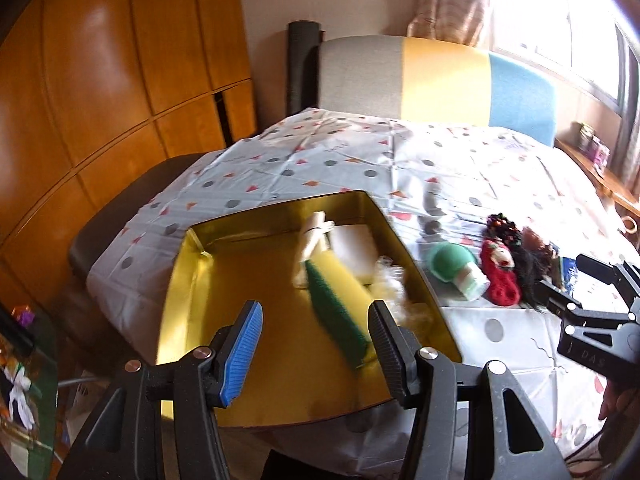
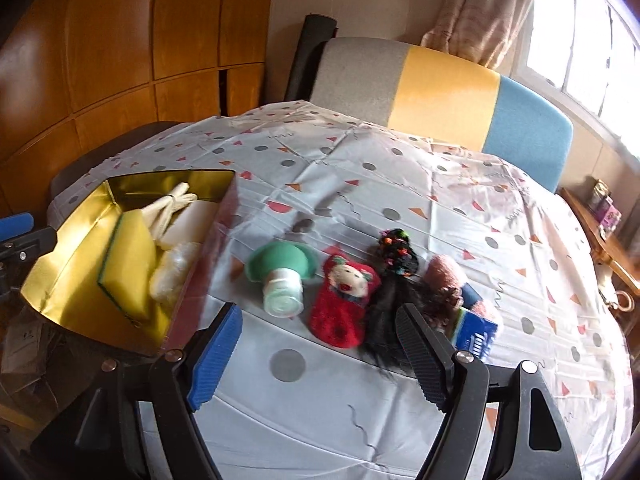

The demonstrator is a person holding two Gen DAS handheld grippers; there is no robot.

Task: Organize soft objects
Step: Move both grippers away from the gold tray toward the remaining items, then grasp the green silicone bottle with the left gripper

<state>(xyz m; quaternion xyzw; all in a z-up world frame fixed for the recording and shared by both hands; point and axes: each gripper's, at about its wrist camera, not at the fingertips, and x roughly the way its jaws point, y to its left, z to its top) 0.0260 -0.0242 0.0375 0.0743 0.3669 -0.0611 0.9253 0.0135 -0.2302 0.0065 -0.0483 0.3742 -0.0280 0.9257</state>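
- Gold box [image 1: 188, 280] holds the yellow-green sponge [image 1: 340, 304], lying at twelve o'clock between the left gripper's [image 1: 316, 348] spread, empty fingers.
- Red sock [image 2: 344, 300] lies on the tablecloth [image 2: 400, 184] at twelve o'clock of the right gripper [image 2: 320, 348], jaws apart, empty.
- Green puff [image 2: 280, 268] at eleven.

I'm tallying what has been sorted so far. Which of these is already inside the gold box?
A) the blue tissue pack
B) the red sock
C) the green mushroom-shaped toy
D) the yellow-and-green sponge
D: the yellow-and-green sponge lies inside the gold box, while the other three items sit on the tablecloth beside it.
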